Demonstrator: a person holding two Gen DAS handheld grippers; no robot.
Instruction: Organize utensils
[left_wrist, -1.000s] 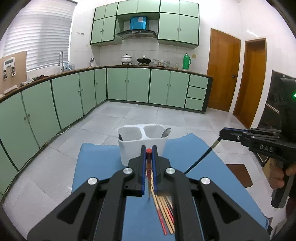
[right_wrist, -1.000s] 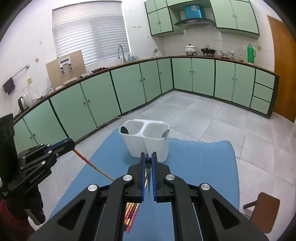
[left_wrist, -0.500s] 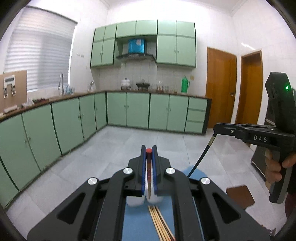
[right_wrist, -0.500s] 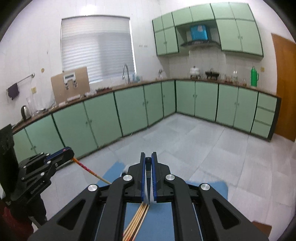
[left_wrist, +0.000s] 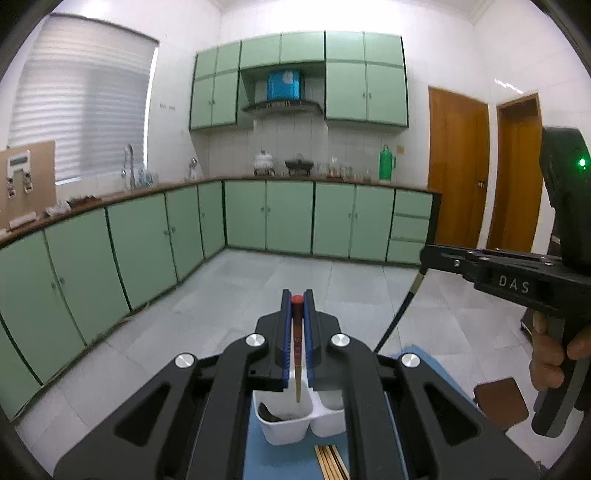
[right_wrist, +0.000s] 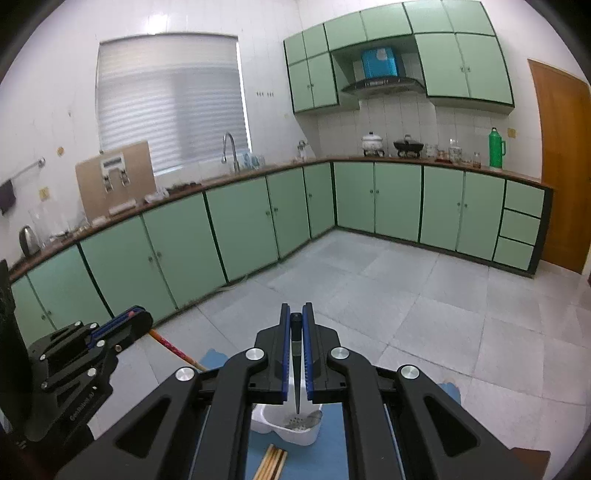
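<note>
Between the left gripper's (left_wrist: 297, 301) closed jaws stands one red-topped chopstick (left_wrist: 297, 354), its tip hanging above the white two-cup holder (left_wrist: 284, 430). One dark chopstick (right_wrist: 296, 369) is clamped likewise in the right gripper (right_wrist: 296, 317). Several chopsticks (left_wrist: 330, 463) lie on the blue mat (left_wrist: 280, 461) just before the holder; exact count unclear.

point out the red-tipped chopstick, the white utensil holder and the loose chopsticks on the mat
red-tipped chopstick (left_wrist: 297, 345), left wrist view, on its shaft between the jaws
white utensil holder (left_wrist: 284, 432), left wrist view, on its front wall
loose chopsticks (right_wrist: 272, 461), right wrist view, on the bundle's middle
</note>
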